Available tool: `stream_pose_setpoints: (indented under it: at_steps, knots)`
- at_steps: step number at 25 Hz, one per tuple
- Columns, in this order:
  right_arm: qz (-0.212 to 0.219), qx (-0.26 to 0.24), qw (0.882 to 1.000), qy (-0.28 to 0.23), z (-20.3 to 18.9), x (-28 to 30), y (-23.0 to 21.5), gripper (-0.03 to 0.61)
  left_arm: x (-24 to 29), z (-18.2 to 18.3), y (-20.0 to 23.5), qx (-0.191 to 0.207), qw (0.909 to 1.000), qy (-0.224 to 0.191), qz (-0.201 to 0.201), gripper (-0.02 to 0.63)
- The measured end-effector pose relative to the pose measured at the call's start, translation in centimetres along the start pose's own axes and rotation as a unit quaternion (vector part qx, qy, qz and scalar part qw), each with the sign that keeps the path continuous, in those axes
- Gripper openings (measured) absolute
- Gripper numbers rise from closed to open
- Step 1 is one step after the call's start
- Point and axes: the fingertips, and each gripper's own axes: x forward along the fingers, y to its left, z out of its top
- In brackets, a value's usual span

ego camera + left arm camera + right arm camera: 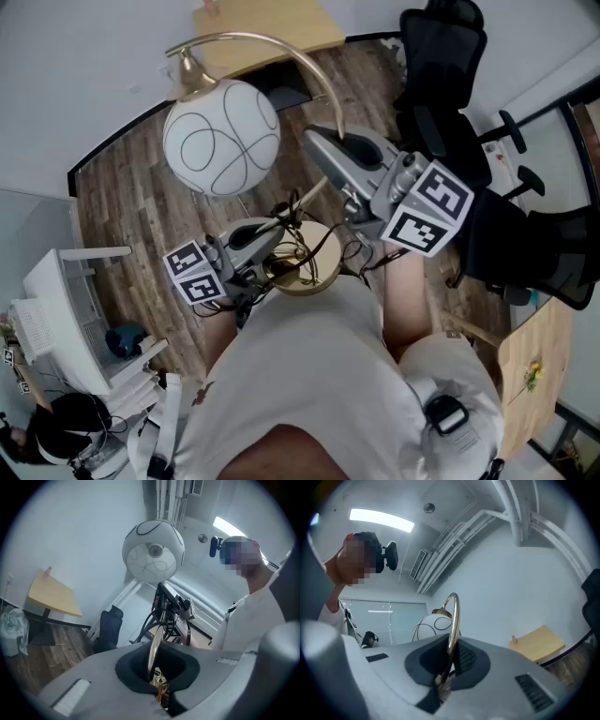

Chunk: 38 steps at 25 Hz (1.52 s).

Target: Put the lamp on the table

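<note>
While the lamp hangs in the air above the wood floor, well short of the table, both claws carry it by its curved brass stem. The left gripper is pinched on the stem at the end farthest from the table, close to the round base. The right gripper is pinched on it nearer the table.

The white globe shade juts out to one side, so I judge the load off-centre and apt to swing. Both grips should stay tight and travel together, so the stem does not twist between them.

Bring the base well in from the table's edge, hold it level, and lower it until it sits flat before either claw lets go. Dark cables by the base could snag, and the black chair beside the table needs a wide berth.
</note>
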Motion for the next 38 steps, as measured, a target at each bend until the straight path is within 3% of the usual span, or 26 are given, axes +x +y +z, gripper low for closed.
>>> stream_pose_setpoints:
  at_steps: [22, 28, 31, 38]
  knots:
    - [0.028, -0.013, 1.0, 0.004, 0.3, 0.4, -0.1, 0.005, 0.5, 0.0, 0.5, 0.017, 0.9994, -0.02, 0.024, -0.003]
    - [-0.01, -0.034, 0.999, -0.005, 0.6, -1.2, 1.9, 0.005, 0.0, -0.5, -1.0, 0.022, 0.9996, -0.001, -0.019, -0.003]
    - [-0.014, -0.035, 0.999, -0.005, 0.5, -2.5, 2.7, 0.005, 0.2, -1.4, -2.2, 0.023, 0.9995, 0.002, -0.02, -0.003]
    - [-0.015, -0.041, 0.999, -0.01, 1.3, -0.8, 1.4, 0.005, 0.4, 0.5, -0.5, 0.031, 0.9992, 0.004, -0.027, -0.003]
